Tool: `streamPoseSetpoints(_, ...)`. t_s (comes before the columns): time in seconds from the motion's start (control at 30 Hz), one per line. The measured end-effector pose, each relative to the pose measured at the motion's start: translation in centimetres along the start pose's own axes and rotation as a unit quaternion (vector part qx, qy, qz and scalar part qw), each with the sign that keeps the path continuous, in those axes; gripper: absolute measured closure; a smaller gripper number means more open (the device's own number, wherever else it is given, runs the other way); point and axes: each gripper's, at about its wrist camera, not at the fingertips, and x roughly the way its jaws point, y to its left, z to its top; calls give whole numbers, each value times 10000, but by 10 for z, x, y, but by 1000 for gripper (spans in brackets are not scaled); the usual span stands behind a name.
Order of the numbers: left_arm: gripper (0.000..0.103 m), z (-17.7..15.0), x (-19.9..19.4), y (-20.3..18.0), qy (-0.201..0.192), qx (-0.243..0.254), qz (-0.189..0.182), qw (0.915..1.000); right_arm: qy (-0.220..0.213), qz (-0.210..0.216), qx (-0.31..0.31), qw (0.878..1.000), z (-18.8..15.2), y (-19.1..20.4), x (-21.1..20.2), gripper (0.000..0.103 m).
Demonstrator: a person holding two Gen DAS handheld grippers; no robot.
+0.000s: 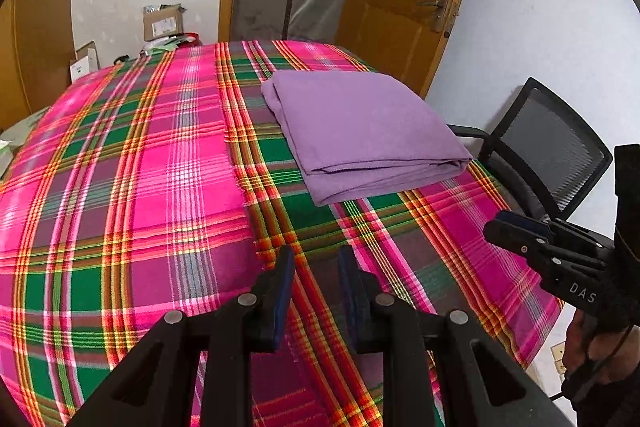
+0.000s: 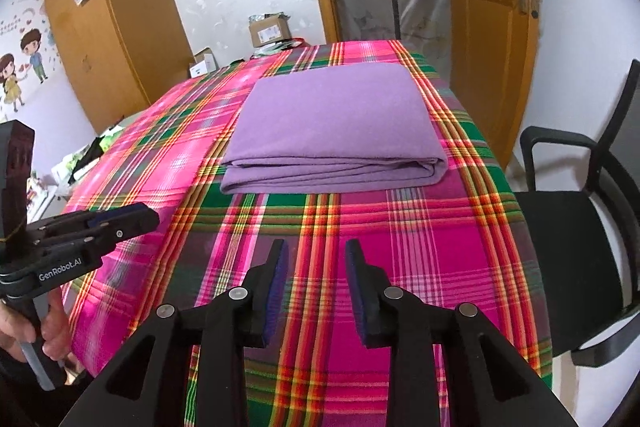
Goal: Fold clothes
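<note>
The purple cloth lies folded into a thick rectangle on the plaid-covered tabletop, toward the far right corner, its layered open edges facing the near edge. It sits square and flat, with nothing on it or touching it.

The left gripper hangs over the near part of the tabletop with its jaws apart and nothing between them. The right gripper is likewise over the plaid cover, short of the cloth, jaws apart and empty. Each tool is well clear of the garment; a hand grips the left tool's handle at the near left edge.

Judgement: the fold appears complete or nearly so, and both tools are off the work. No loose panel or sleeve shows from either view, so I cannot tell whether a further fold is intended.

If one is, the next move calls for both grippers to go forward to the near corners of the cloth, pinch all layers together, and carry them over evenly. A black mesh chair stands by the right edge.
</note>
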Motion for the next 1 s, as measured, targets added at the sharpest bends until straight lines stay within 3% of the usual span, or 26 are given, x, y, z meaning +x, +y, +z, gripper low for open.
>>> streamPoseSetpoints(0.57, 81, -14, -2, -8, 19, 301, 519, 9982, 69, -112, -102, 9999, -9, 8, 0, 73)
streamPoseSetpoints(1.0, 81, -14, -2, -9, 146, 155, 116, 9997, 127, -352, -171, 9992, -7, 11, 0, 73)
